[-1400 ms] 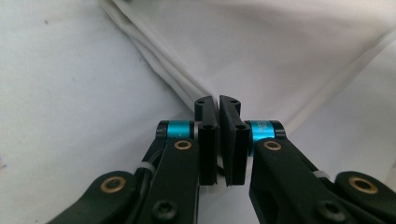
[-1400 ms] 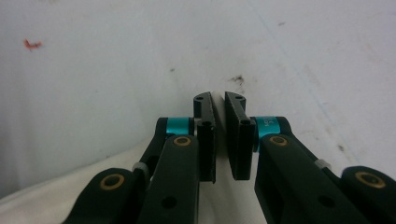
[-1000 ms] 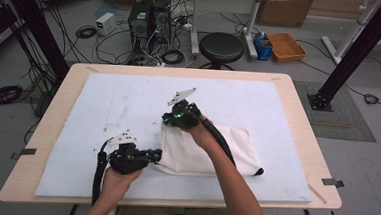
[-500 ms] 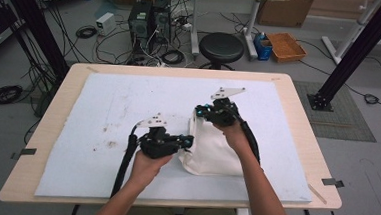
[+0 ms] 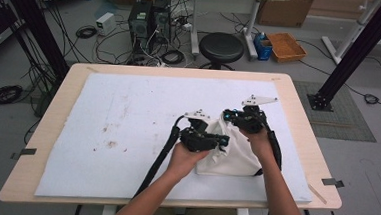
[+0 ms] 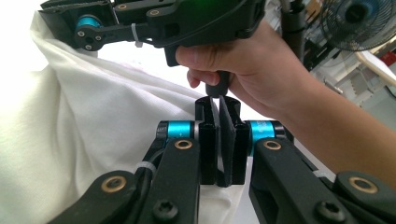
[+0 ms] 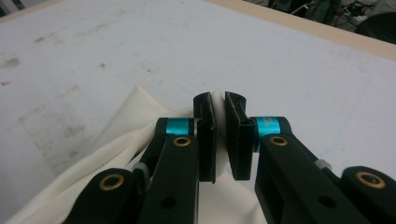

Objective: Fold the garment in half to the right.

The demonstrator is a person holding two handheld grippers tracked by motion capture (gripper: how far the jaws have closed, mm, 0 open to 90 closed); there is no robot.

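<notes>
Gripping a white cloth (image 5: 230,155) from two sides, a person works at a pale wooden desk (image 5: 298,109) covered by a white mat (image 5: 128,113) with brownish stains on its left half. No brand, label or writing can be read on anything. The cloth sits right of centre on the near half of the mat, bunched and partly lifted, its upper part pulled up between the two tools and its lower edge resting flat toward the near side; its long axis cannot be told.

The left tongs (image 6: 219,140) are closed on a fold of the cloth, jaws almost together with fabric between them. In the high view they (image 5: 225,139) point right, at the cloth's left side. The right tongs (image 7: 219,140) are clamped on the cloth's top edge, a thin strip of fabric showing in the narrow gap. In the high view they (image 5: 226,112) sit just beyond the left tongs, pointing left.

A black stool (image 5: 222,47), computer towers (image 5: 149,20) and tangled cables (image 5: 88,31) stand on the floor beyond the desk.
</notes>
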